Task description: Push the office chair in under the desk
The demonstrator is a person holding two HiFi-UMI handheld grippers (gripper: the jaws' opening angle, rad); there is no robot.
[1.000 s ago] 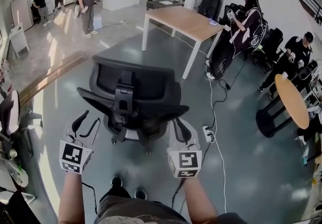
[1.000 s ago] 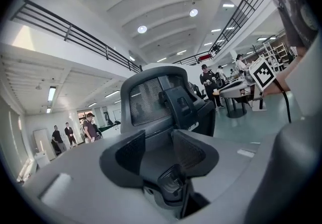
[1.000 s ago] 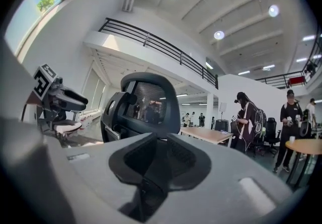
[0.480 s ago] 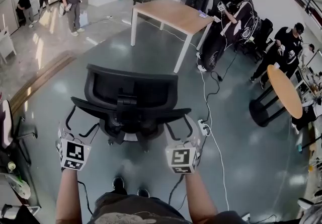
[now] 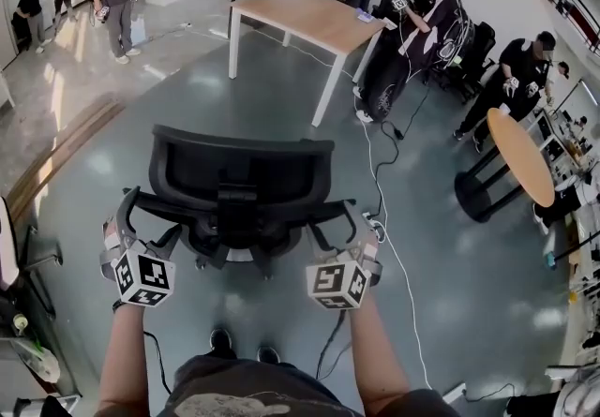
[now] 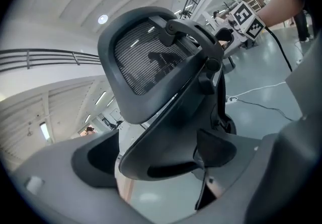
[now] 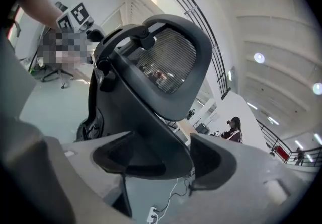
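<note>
The office chair [image 5: 239, 171] stands on the grey floor [image 5: 441, 246], its upright mesh back turned to the person and its seat facing the wooden desk [image 5: 309, 17], well apart from it. The back hides most of the seat and base; only a few castors peek out below. The left gripper [image 5: 145, 223] straddles the left armrest [image 6: 157, 163], and the right gripper [image 5: 345, 232] straddles the right armrest [image 7: 150, 159]. Both pairs of jaws have just been opening and stand wide, an armrest between each pair, unclamped.
</note>
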